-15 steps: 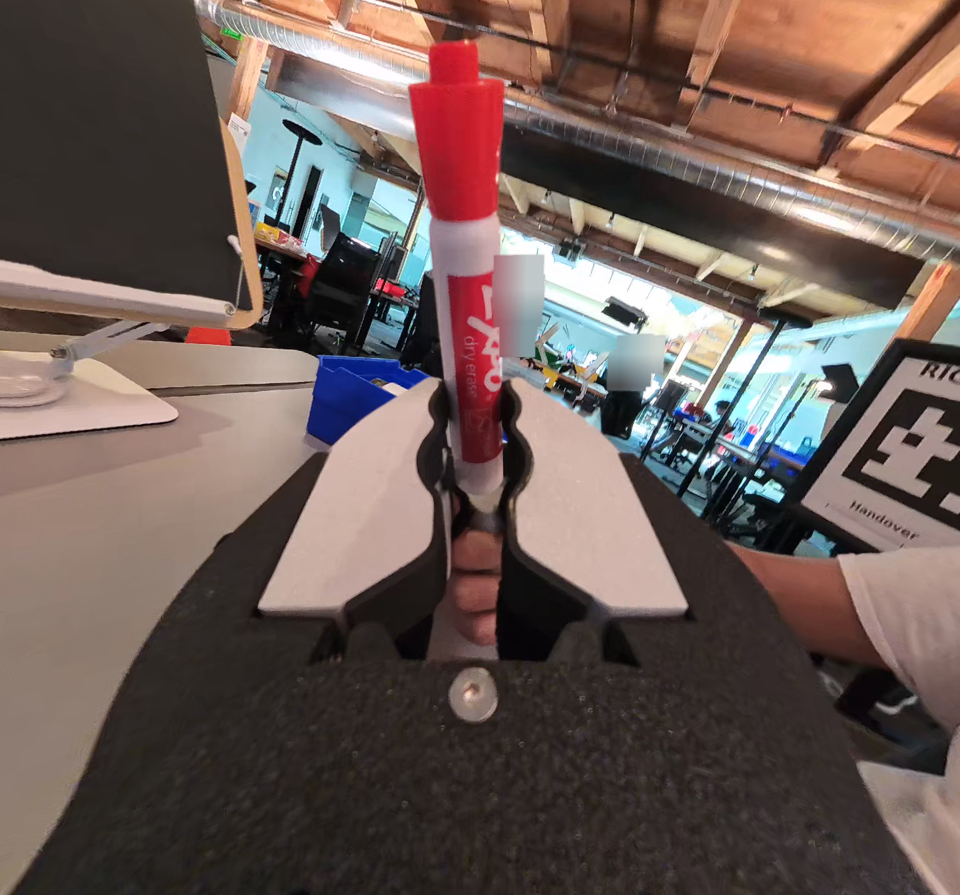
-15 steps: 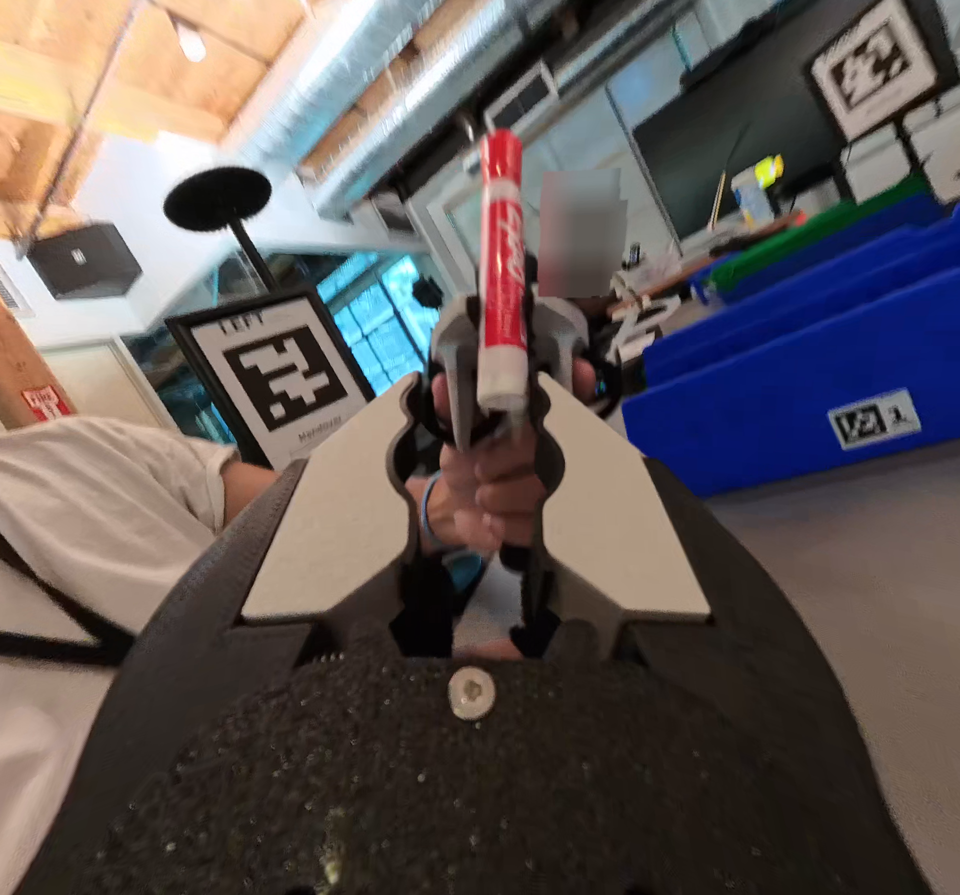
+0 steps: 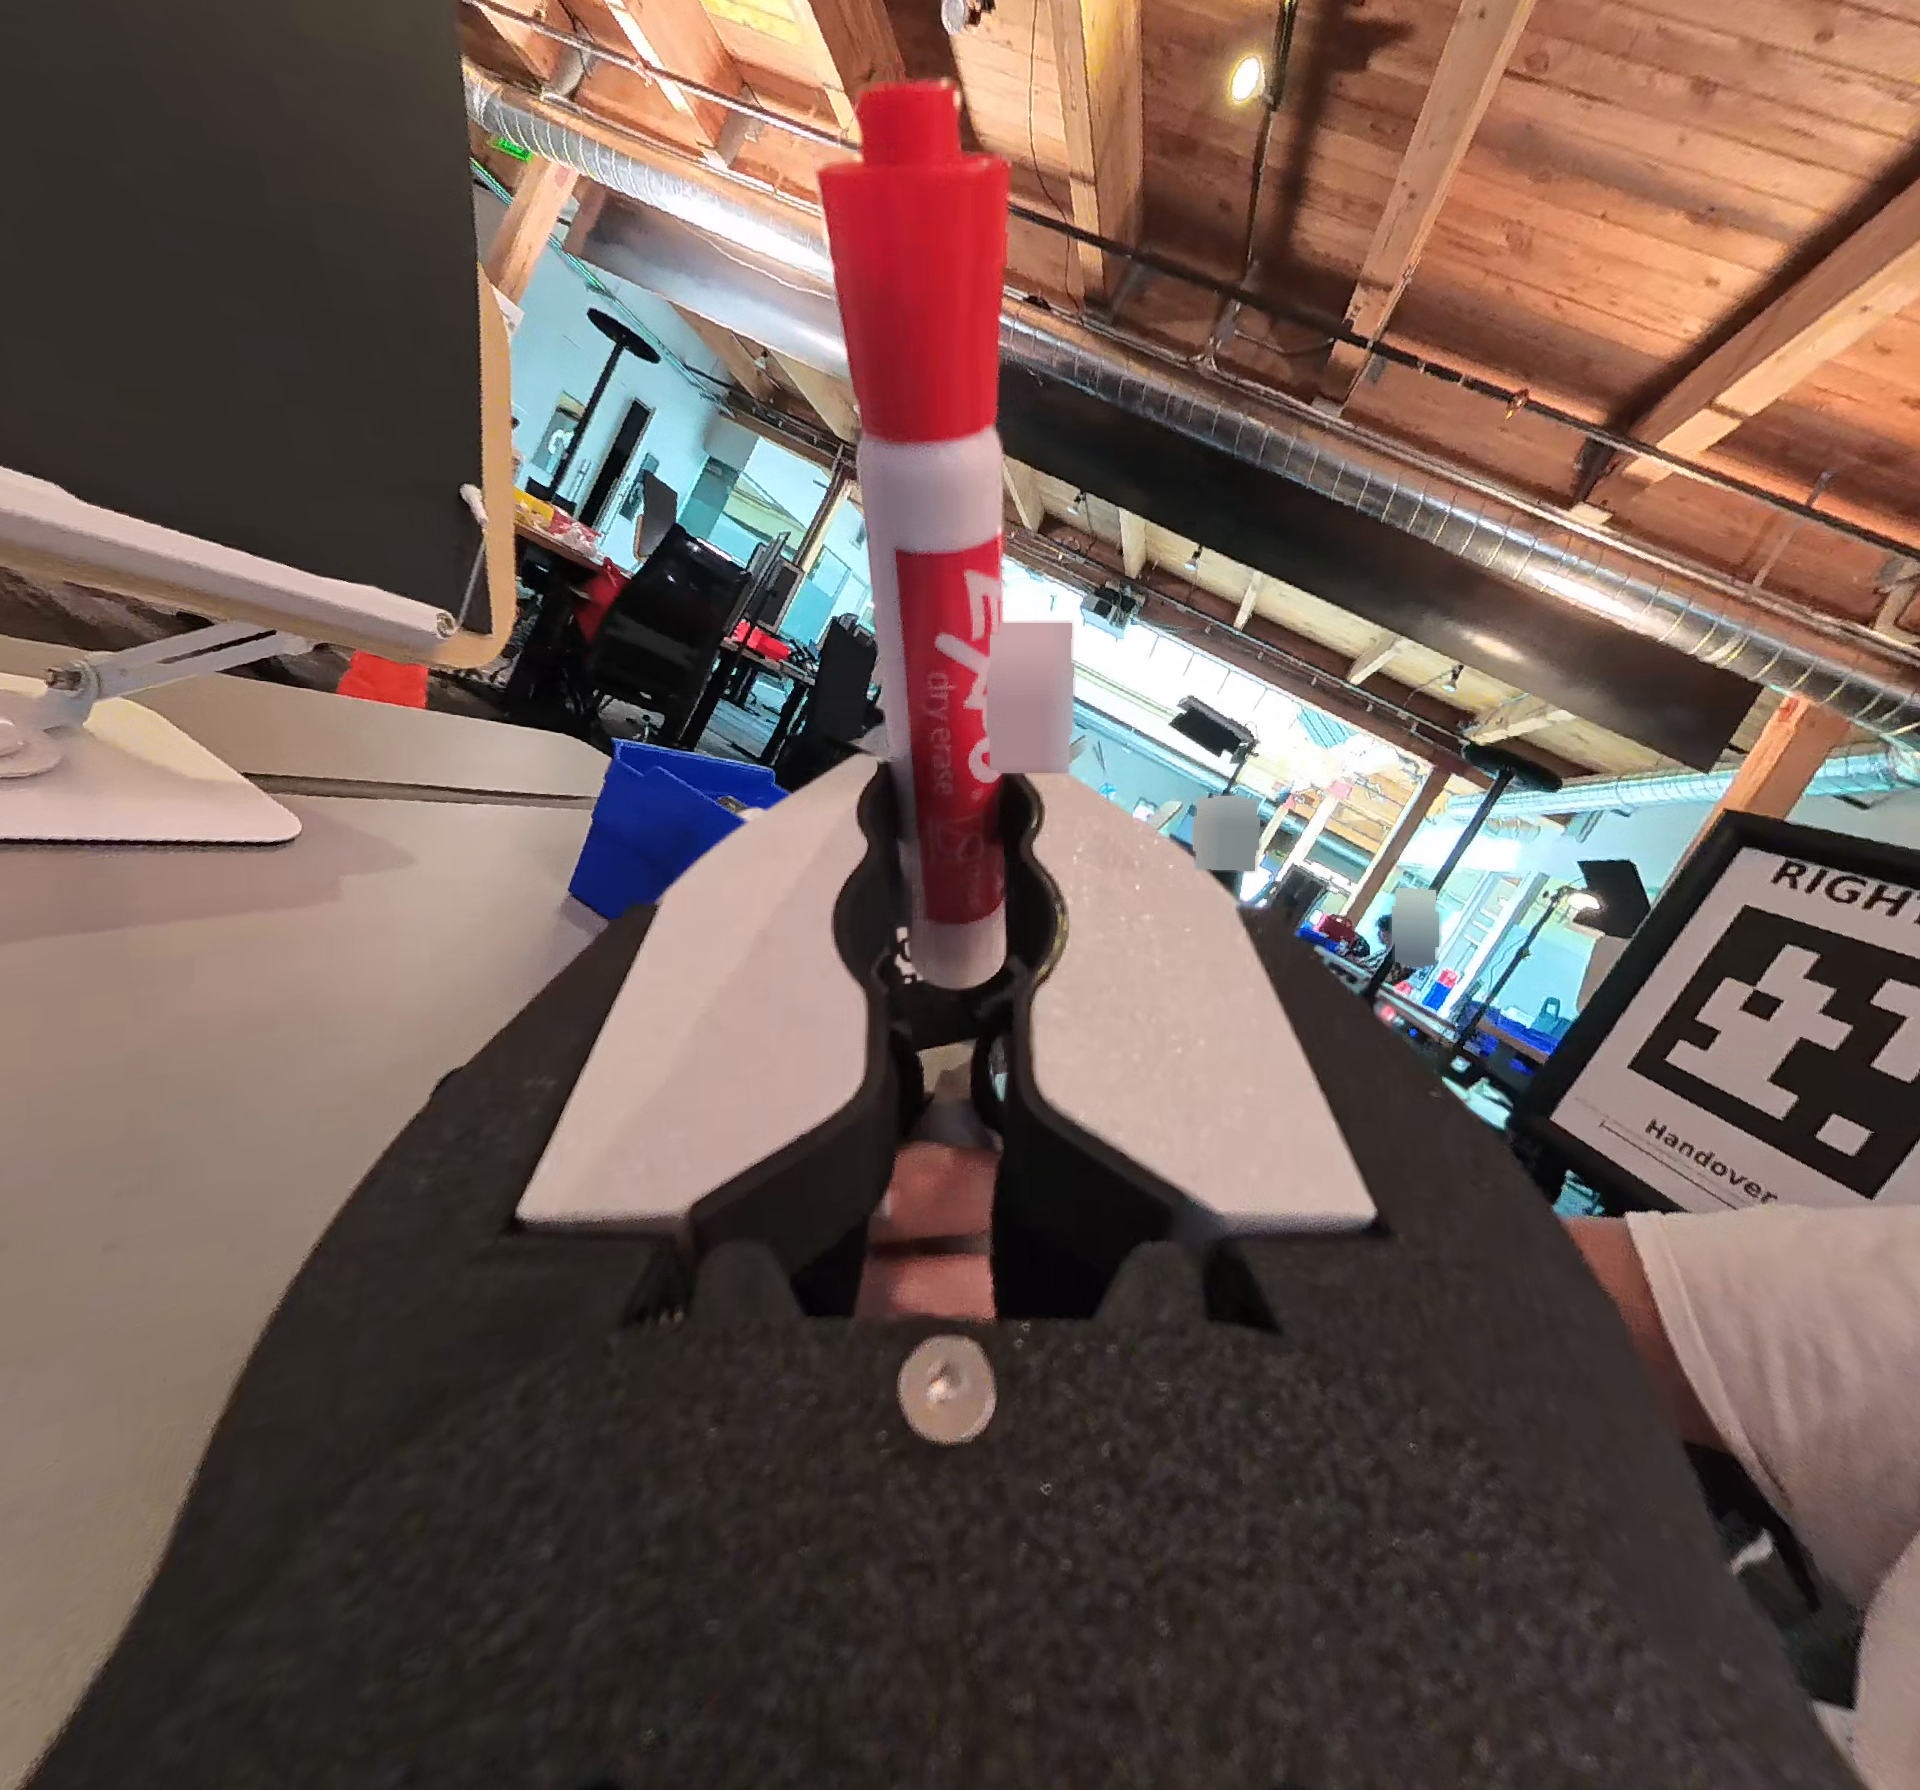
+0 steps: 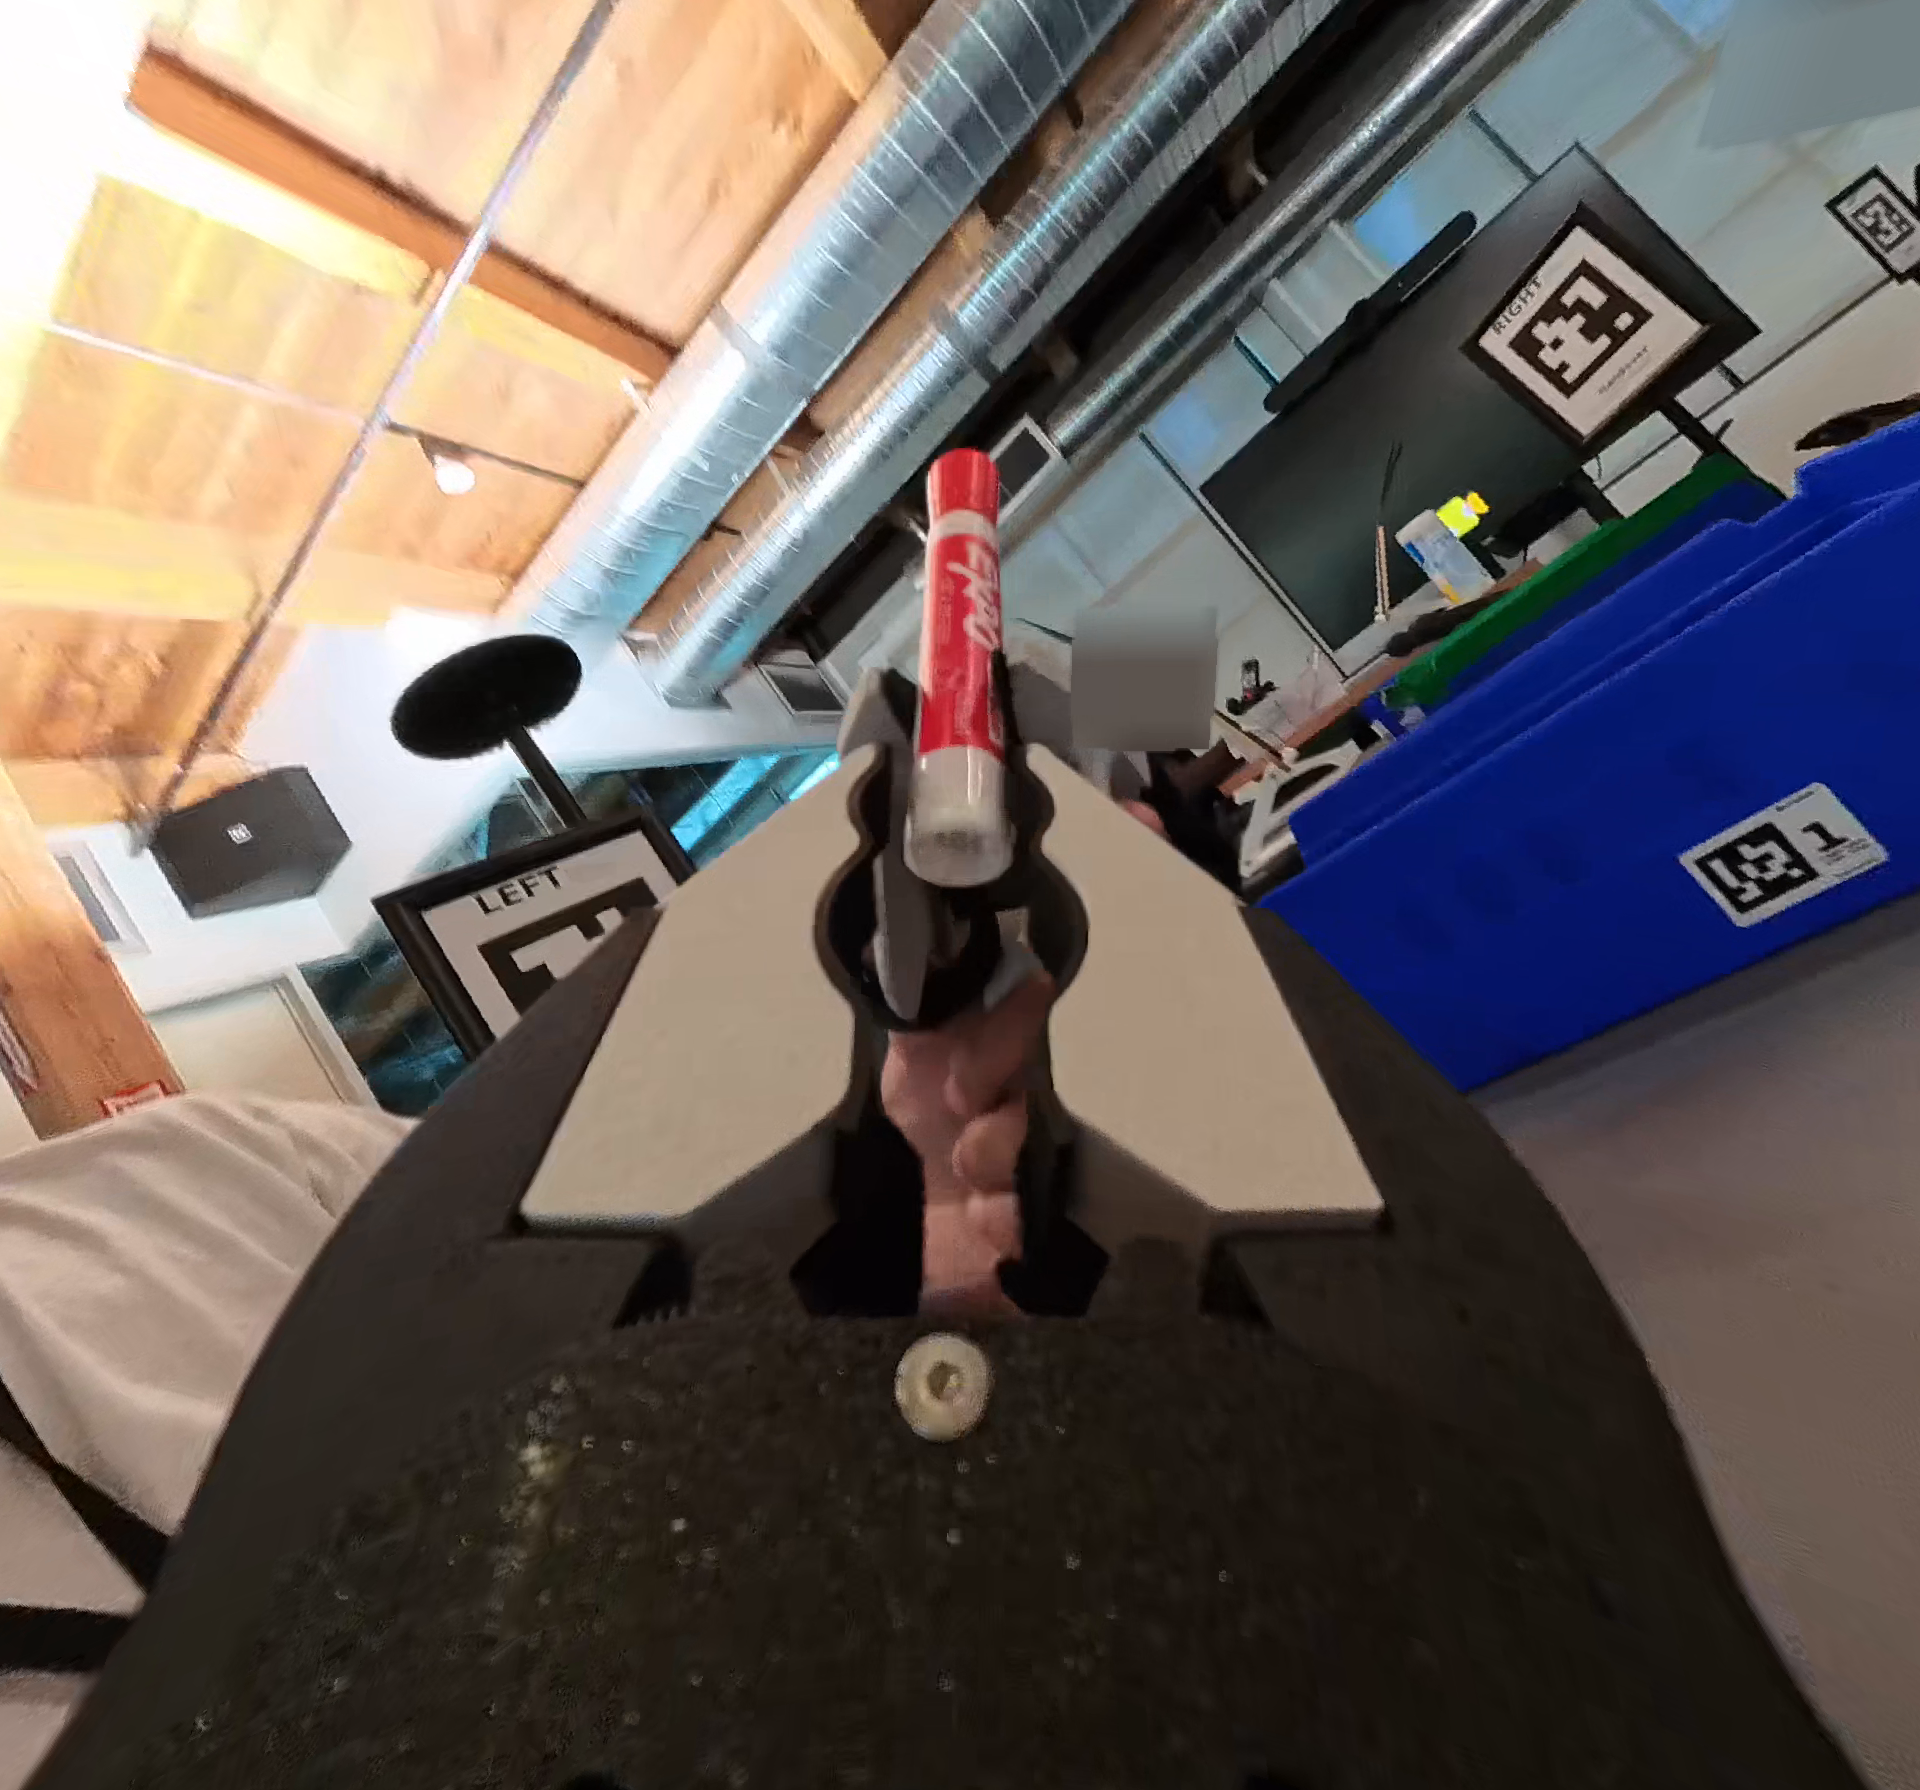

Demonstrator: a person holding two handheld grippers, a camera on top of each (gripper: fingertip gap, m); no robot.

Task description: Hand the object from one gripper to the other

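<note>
Advanced with the right gripper [image 4: 961, 784] onto the red dry-erase marker [image 4: 961, 618] since the earlier frame, jaws drawn narrower than before. Now brackets the marker's white lower end between the fingertips, close on both sides; cannot tell from either view whether actually clamped or just short of contact. Clamped firmly on the marker's lower barrel with the left gripper [image 3: 951, 857], grip unchanged from the earlier frame. Holds the marker upright in the air, red cap uppermost, white butt end down, well above the grey table [image 3: 208, 1117]. Seen through the right gripper's finger gap: the left hand [image 4: 971, 1138] on its handle, with the left gripper's grey fingers flanking the marker. Seen through the left gripper's finger gap: part of the right hand [image 3: 935, 1231], blurred. Noted farther out: a small blue bin [image 3: 665, 826] on the table beyond the left gripper, large blue bins [image 4: 1610, 805] to the right in the right wrist view, a framed black-and-white tag board [image 3: 1766, 1013] at the right edge of the left wrist view, and a white sleeve [image 3: 1787, 1325] below it.
</note>
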